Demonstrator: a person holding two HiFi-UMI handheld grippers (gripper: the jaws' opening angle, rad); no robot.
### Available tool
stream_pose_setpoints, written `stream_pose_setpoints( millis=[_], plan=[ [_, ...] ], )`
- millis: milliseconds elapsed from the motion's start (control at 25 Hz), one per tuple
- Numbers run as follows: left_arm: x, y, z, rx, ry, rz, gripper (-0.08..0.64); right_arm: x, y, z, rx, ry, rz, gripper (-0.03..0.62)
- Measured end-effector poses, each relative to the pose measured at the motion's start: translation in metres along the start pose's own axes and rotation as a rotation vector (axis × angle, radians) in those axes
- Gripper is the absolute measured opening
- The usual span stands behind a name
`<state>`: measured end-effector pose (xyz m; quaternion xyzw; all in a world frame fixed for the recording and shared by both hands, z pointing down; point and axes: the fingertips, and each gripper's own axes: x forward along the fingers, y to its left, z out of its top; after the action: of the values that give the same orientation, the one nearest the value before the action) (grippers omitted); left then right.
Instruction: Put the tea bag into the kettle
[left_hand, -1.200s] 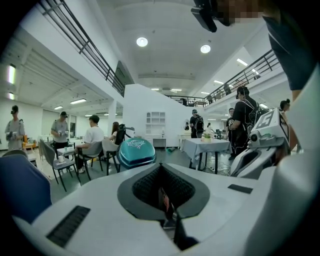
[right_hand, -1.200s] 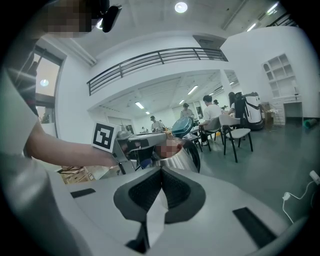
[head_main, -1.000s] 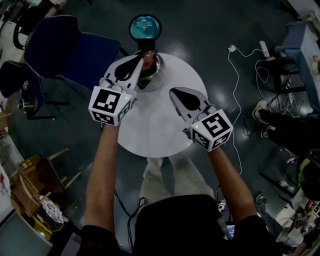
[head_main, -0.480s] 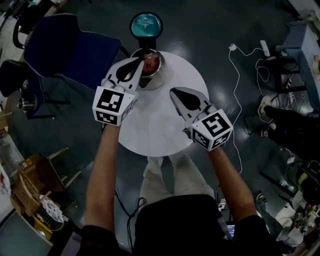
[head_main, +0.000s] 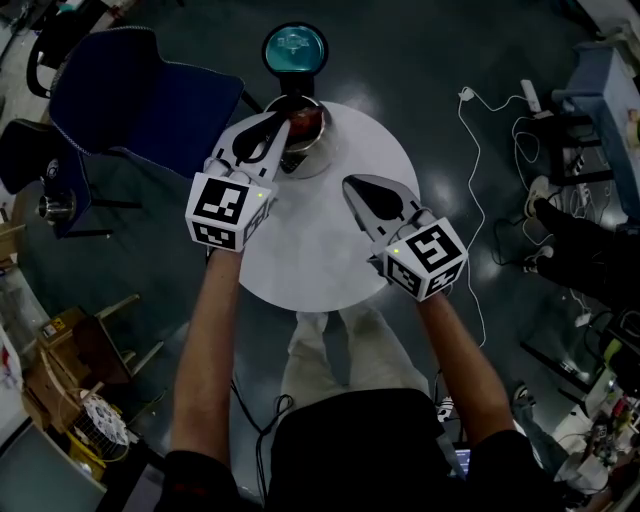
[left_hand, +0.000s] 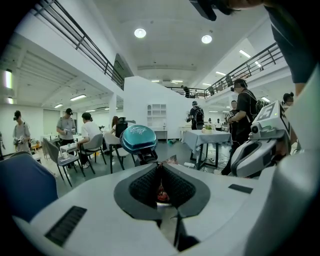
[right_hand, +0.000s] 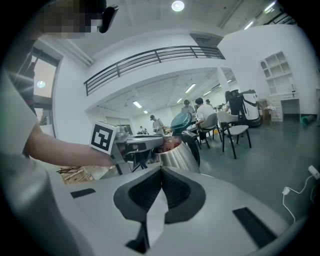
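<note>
Jaws of the left gripper are pressed together, their tips at the mouth of the steel kettle, where the reddish tea bag sits. The right gripper is also closed, with nothing in it, and hangs over the round white table at about 5 o'clock from the kettle, well apart from it. The kettle stands at the table's 12 o'clock edge, with its teal lid flipped open at 12 o'clock. A blue chair stands off the table at 10 o'clock, and a white cable trails over the floor at 2 o'clock.

From the left gripper view, the dark pads meet along one line, and a brownish corner of the tea bag pokes out just past the tips, pinched there. More red shows low through the slit between the pads. The teal lid rises at 11 o'clock from the tips. Seated people and chairs fill the hall at 9 o'clock, with standing people at 2 o'clock.

From the right gripper view, the pads touch with nothing between them. The kettle stands at 12 o'clock beyond the tips with the red tea bag at its rim, and the left gripper reaches in from 10 o'clock, covering part of the kettle's left side.
</note>
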<state>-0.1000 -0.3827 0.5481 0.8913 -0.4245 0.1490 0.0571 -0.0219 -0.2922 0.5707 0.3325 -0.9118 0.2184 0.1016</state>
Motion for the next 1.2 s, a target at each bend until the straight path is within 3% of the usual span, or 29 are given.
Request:
stream_pose_setpoints(
  millis=[600,1200],
  plan=[
    [-0.020,-0.008,0.016,-0.008,-0.027,-0.010,0.043,-0.012,0.012,0.018,-0.024,-0.021,-0.021,0.017],
    [-0.088,-0.030,0.059,-0.011,-0.041,-0.022,0.039,-0.046,0.054,0.084,-0.071,-0.132,-0.068,0.017]
  ],
)
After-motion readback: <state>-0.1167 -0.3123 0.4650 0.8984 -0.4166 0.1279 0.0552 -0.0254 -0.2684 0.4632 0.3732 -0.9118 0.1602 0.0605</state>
